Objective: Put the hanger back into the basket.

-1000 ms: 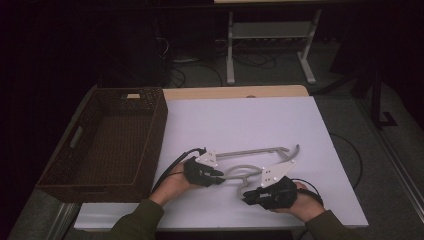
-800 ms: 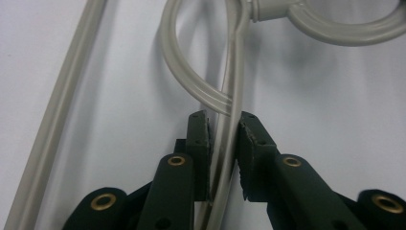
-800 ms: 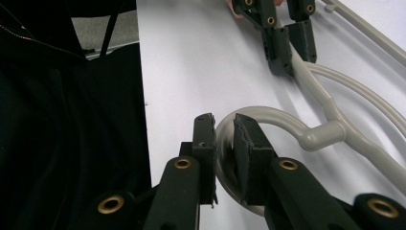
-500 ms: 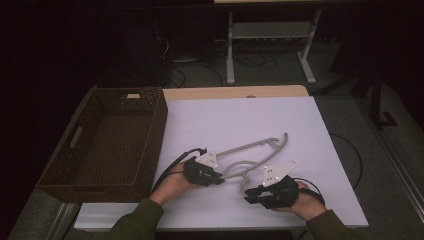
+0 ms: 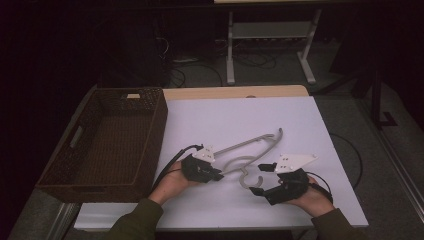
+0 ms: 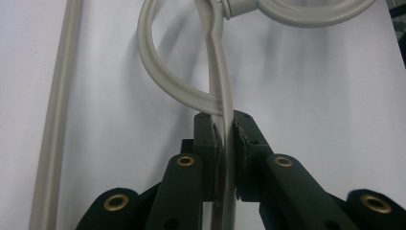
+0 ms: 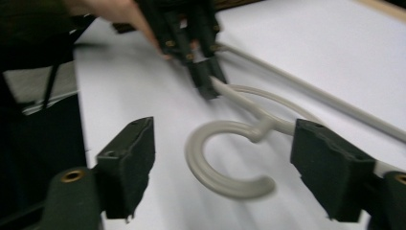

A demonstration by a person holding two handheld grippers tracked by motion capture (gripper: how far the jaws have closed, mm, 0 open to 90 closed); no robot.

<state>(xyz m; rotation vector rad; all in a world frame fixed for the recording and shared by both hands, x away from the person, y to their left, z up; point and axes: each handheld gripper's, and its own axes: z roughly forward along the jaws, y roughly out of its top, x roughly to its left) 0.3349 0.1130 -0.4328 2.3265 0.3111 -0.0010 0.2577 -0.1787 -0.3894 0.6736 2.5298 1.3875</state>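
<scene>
A grey plastic hanger (image 5: 248, 144) lies on the white table sheet, its hook (image 5: 249, 181) toward the person. My left gripper (image 5: 219, 175) is shut on a thin arm of the hanger (image 6: 218, 67) beside the neck; the pads (image 6: 243, 139) squeeze the strip from both sides. My right gripper (image 5: 260, 178) stands open around the hook (image 7: 225, 184). Its jaws have just been opening, and the pads (image 7: 128, 163) stay apart from the hook. In the right gripper view, the left gripper (image 7: 203, 79) clamps the hanger farther off.
A dark wicker basket (image 5: 150, 140) sits on the table's left side, close to the left hand. The white sheet (image 5: 300, 120) stretches behind and right of the hanger. A metal stand (image 5: 270, 35) and cables are on the floor beyond the table.
The right gripper's jaws have spread wide and let go of the hook. The hanger has swung, so its far end now points away up the table. The left gripper has stayed put.
</scene>
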